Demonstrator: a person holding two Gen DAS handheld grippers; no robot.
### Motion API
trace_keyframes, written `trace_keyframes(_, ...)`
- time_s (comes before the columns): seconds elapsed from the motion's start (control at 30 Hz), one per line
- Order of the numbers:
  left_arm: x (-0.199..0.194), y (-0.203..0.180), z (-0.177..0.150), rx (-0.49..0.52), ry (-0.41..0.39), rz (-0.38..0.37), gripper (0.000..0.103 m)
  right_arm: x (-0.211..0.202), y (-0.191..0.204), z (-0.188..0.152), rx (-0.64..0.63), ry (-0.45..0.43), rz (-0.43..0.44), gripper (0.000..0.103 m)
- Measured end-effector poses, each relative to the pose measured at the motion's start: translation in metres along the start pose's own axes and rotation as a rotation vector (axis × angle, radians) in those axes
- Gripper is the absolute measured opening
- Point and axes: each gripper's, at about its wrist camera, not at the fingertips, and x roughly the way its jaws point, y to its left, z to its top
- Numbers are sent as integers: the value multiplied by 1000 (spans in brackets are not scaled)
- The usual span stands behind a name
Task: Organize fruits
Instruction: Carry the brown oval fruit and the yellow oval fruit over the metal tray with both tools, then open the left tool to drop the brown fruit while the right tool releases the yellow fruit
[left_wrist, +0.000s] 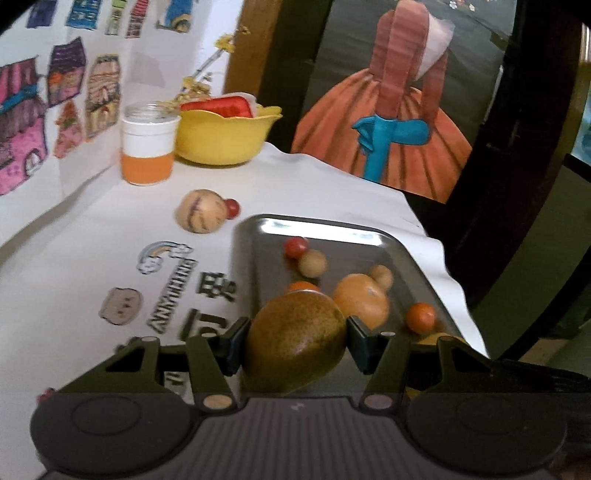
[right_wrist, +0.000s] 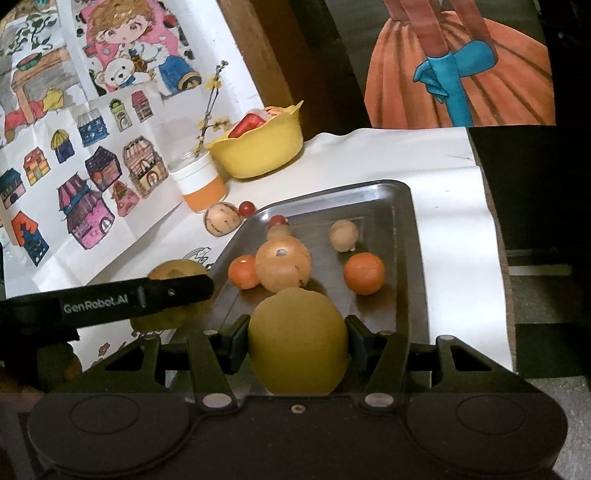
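Note:
My left gripper (left_wrist: 293, 341) is shut on a green-brown mango (left_wrist: 295, 339), held at the near-left corner of the steel tray (left_wrist: 332, 227). My right gripper (right_wrist: 297, 343) is shut on a yellow fruit (right_wrist: 297, 341) over the tray's (right_wrist: 406, 229) near edge. In the tray lie a large pale orange (right_wrist: 282, 264), two small oranges (right_wrist: 364, 273), a tan ball (right_wrist: 343, 235) and a red tomato (right_wrist: 277, 221). On the cloth beyond the tray sit a striped tan fruit (left_wrist: 201, 216) and a red berry (left_wrist: 232, 207). The right wrist view shows a left-gripper finger (right_wrist: 173, 291) across the mango.
A yellow bowl (left_wrist: 225, 136) holding something red and an orange-and-white jar (left_wrist: 149, 144) with twigs stand at the back by a wall of drawings. The white cloth's edge (left_wrist: 443, 258) drops off just right of the tray. A dark frame with a painted figure stands behind.

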Motion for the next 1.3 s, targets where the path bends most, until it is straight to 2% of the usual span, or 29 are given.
trace_keyframes(0.43, 15, -10, -9, -36, 23, -9, 60, -11, 3, -5, -95, -79, -84, 57)
trace_keyframes(0.6, 10, -13, -11, -26, 23, -2, 61, -13, 2, -11, -94, -81, -109, 63)
trace_keyframes(0.7, 7, -16, -12, -18, 18, -1, 65, -17, 3, -16, -87, -81, -98, 67)
trace_keyframes(0.8, 2, -17, -13, -17, 8, 1, 72, -22, 7, -18, -92, -92, -93, 76)
trace_keyframes(0.87, -3, -16, -14, -22, 1, 1, 76, -27, 11, -21, -108, -106, -117, 87)
trace_keyframes(0.93, -10, -15, -15, -30, -10, -1, 80, -32, 13, -23, -117, -116, -130, 88)
trace_keyframes(1.2, -42, -12, -22, -70, -84, 14, 100, -56, 16, -32, -102, -144, -136, 101)
trace_keyframes(1.3, -55, -12, -28, -60, -110, 24, 102, -64, 21, -37, -118, -154, -141, 102)
